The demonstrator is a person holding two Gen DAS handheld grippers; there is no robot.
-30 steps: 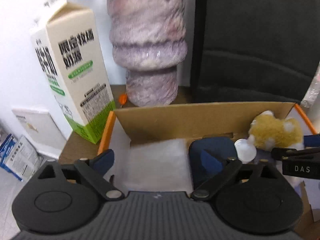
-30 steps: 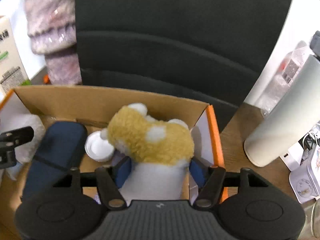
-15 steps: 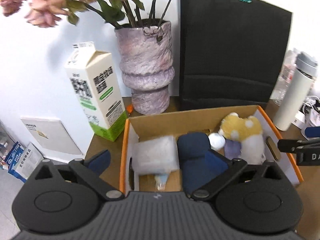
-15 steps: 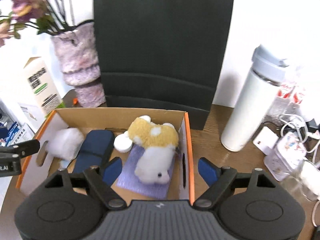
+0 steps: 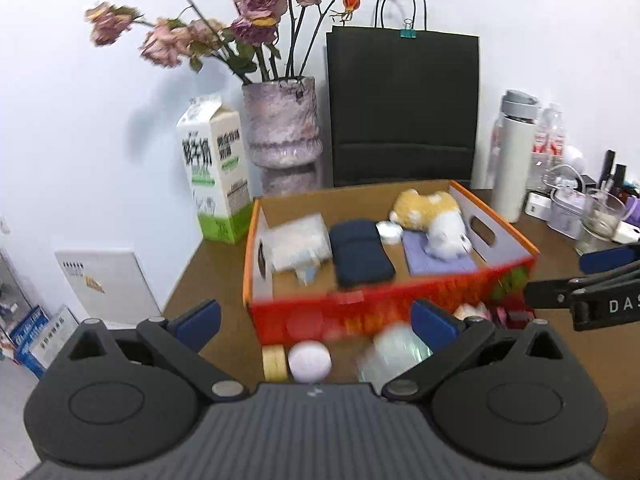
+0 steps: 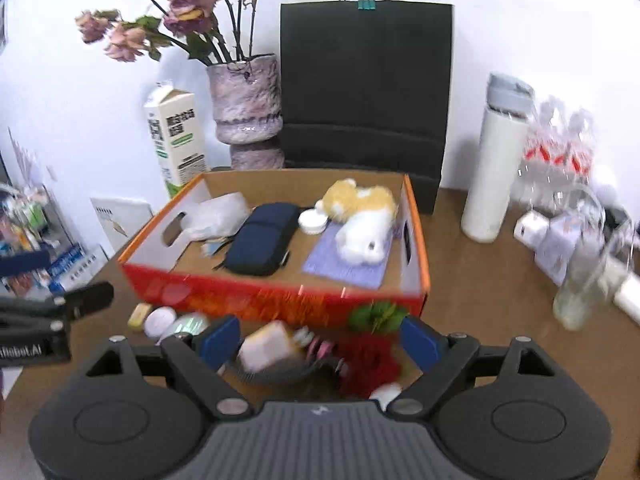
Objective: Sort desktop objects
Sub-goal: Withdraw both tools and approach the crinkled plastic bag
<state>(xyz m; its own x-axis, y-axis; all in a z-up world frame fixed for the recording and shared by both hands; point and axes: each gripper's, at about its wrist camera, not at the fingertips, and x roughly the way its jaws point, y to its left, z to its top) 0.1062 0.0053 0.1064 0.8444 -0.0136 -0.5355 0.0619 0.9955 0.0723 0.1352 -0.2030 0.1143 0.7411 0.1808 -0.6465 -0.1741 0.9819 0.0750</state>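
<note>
Both grippers, left gripper (image 5: 316,318) and right gripper (image 6: 320,338), have pulled back from the box (image 6: 280,300), fingers wide and empty.

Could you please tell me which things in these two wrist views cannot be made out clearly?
- Loose items in front of the box: right wrist view, motion-blurred and partly behind the right gripper.
- Round items by the box front: left wrist view, blurred, identity unclear.
- Print on the milk carton: too small to read.
- Glass: right wrist view, smeared by blur.
</note>
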